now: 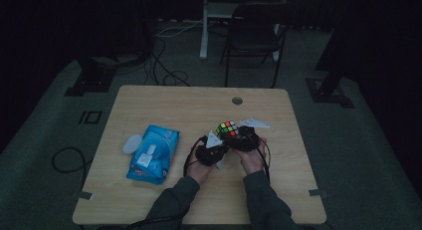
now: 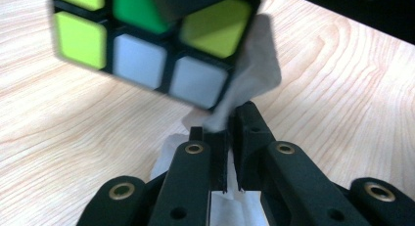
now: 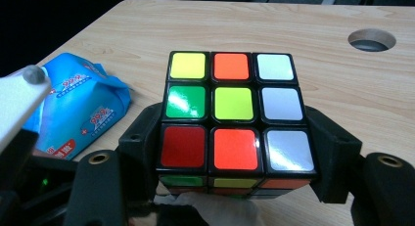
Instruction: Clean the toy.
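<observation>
Pale wood grain covers the counter [image 1: 174, 100], dim under low light, with a round cable hole [image 1: 237, 100] near its far edge. Right of centre in the high view, the right claw [image 3: 235, 152] is clenched on a Rubik's cube [image 3: 234, 113], one jaw pressed against each side, its top face showing yellow, orange, white, green and red stickers. Just beside it, the left claw [image 2: 227, 138] is pinched tight on a white wet wipe [image 2: 254, 69], whose free end touches the cube's [image 2: 147, 40] lower corner. At centre left of the high view lies a blue pack of wet wipes [image 1: 154, 153] with a white lid [image 1: 132, 143] at its left edge. Beyond the counter, at the top of the frame, stands a dark folding chair [image 1: 254, 36], with cables [image 1: 164, 65] trailing across the floor.
</observation>
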The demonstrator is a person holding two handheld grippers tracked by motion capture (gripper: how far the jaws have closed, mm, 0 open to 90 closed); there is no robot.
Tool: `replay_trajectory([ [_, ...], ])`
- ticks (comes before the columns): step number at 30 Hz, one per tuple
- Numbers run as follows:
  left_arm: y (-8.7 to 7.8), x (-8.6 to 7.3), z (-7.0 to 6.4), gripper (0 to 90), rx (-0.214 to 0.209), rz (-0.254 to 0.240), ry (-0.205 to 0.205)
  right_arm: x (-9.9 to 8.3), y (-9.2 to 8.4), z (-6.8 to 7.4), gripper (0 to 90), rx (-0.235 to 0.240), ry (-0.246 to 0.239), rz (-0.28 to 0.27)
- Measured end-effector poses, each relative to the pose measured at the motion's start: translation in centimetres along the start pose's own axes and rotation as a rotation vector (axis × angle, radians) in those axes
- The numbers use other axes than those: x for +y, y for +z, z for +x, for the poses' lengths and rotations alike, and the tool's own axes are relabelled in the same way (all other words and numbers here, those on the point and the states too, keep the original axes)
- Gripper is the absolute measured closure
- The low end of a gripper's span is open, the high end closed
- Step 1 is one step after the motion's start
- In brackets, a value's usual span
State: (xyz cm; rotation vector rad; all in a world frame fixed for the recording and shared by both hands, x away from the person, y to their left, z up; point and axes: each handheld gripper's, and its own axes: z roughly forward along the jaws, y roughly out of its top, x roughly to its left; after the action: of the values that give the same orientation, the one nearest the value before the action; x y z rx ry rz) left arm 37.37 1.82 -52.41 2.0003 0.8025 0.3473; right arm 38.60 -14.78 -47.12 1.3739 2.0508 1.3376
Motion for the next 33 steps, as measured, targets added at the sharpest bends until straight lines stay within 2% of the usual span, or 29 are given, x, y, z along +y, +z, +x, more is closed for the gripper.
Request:
replay_trajectory([
  [6,-1.0,-0.4,0.9,85.9,0.026,-0.001,-0.003,0.0,-0.5,-0.5,34.0,-0.008,0.004,-0.01],
  [12,-1.7,-0.8,2.0,85.9,0.058,-0.007,-0.021,0.0,-0.8,-0.6,34.0,0.005,-0.007,-0.02],
  [17,-2.0,-0.7,2.9,85.9,0.077,-0.018,-0.049,-0.1,-0.9,-0.5,34.0,0.025,-0.007,-0.015],
  [25,-2.3,-0.1,3.7,85.8,0.088,-0.038,-0.06,-0.2,-0.7,0.0,34.0,0.065,-0.002,-0.01],
  [33,-2.7,-0.1,5.1,85.8,0.12,-0.055,-0.108,-0.3,-0.6,0.4,34.0,0.083,-0.022,0.0],
])
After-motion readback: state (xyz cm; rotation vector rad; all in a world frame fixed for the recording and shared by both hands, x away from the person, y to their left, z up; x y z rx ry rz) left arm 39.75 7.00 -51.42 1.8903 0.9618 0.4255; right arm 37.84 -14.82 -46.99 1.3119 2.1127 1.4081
